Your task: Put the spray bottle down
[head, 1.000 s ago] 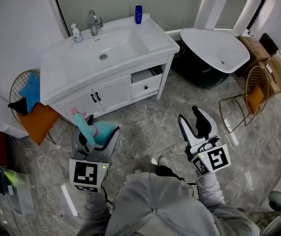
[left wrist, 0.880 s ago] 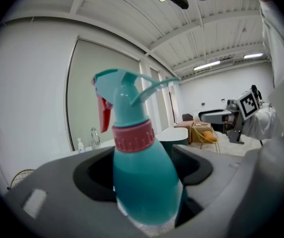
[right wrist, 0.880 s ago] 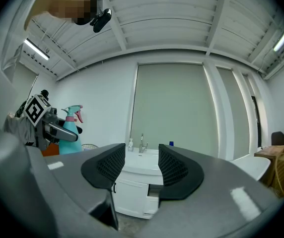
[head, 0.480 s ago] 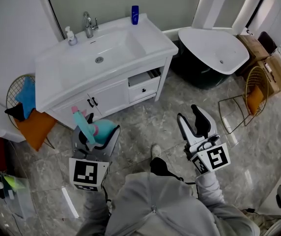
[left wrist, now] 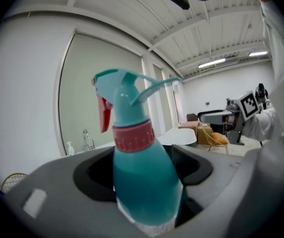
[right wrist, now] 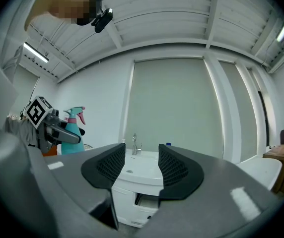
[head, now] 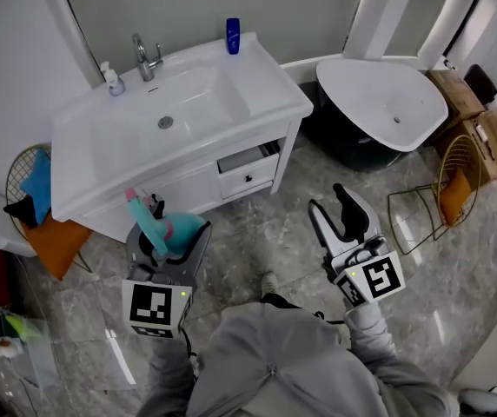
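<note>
Left tongs (head: 169, 240) pinch the teal plastic spray bottle (left wrist: 144, 182) with pink collar and trigger, above the grey marble floor (head: 248, 233) near the white washbasin worktop (head: 261, 102); right tongs (right wrist: 137, 167) spread apart, holding nothing

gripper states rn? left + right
Left gripper: shut on the teal spray bottle.
Right gripper: open, nothing between its jaws.
</note>
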Motion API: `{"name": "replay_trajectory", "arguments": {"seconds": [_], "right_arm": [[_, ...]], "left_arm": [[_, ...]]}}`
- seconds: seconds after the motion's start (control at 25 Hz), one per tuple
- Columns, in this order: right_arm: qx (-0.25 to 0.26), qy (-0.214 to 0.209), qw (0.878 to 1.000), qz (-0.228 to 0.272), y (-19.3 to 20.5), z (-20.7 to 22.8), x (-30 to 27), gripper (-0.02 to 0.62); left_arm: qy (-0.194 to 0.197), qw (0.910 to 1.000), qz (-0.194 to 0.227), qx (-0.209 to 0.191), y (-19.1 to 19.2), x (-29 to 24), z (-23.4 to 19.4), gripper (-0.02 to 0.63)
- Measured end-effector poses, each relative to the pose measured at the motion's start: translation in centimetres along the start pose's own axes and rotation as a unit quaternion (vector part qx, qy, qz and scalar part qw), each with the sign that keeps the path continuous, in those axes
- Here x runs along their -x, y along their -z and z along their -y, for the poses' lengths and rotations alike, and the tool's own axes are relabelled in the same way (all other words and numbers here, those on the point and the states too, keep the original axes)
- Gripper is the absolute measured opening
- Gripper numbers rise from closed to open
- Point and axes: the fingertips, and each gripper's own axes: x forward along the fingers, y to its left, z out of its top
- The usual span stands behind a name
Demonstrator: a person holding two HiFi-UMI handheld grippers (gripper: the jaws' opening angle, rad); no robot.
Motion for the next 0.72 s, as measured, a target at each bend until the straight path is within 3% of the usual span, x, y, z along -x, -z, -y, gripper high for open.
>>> {"name": "replay_trajectory", "arguments": {"seconds": [0.72], "right_arm": [[-0.021, -0.029, 0.999, -0.005, 2.3, 10.0, -6.9, 0.207]], "left_arm": [[-0.014, 0.9998, -0.015, -0.002, -2.4, -11.9, 0.4, 0.388]]}}
